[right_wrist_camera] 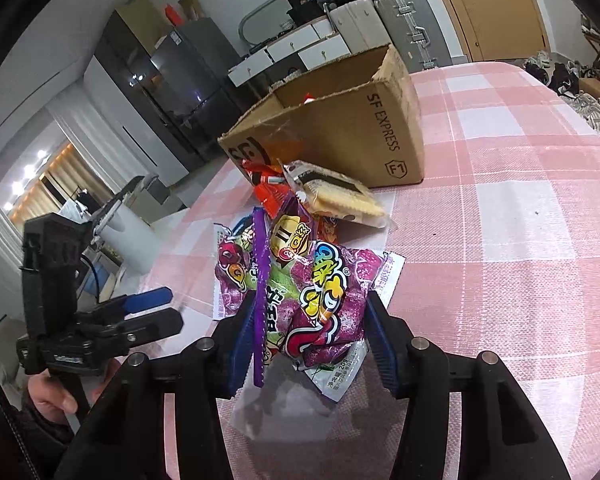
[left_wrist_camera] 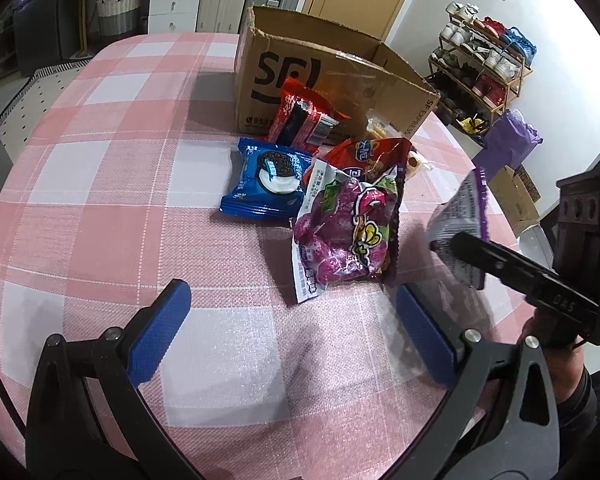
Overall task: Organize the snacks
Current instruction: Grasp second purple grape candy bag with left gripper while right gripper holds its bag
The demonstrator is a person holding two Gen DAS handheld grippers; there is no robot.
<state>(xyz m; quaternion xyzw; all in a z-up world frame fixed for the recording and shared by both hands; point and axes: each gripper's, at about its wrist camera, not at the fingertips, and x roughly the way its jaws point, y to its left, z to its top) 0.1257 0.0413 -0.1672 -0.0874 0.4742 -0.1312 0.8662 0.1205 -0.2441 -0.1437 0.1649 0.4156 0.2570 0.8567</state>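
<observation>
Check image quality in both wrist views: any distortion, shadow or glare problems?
Left wrist: strong fisheye bending, dark corners, the purple candy packet sharp, soft shadows on the checked tablecloth. Right wrist: same bending, bright lamps at left, the held packet sharp.

Snack packets [left_wrist_camera: 324,184] lie on the table [left_wrist_camera: 100,184] before the carton [left_wrist_camera: 332,76].
</observation>
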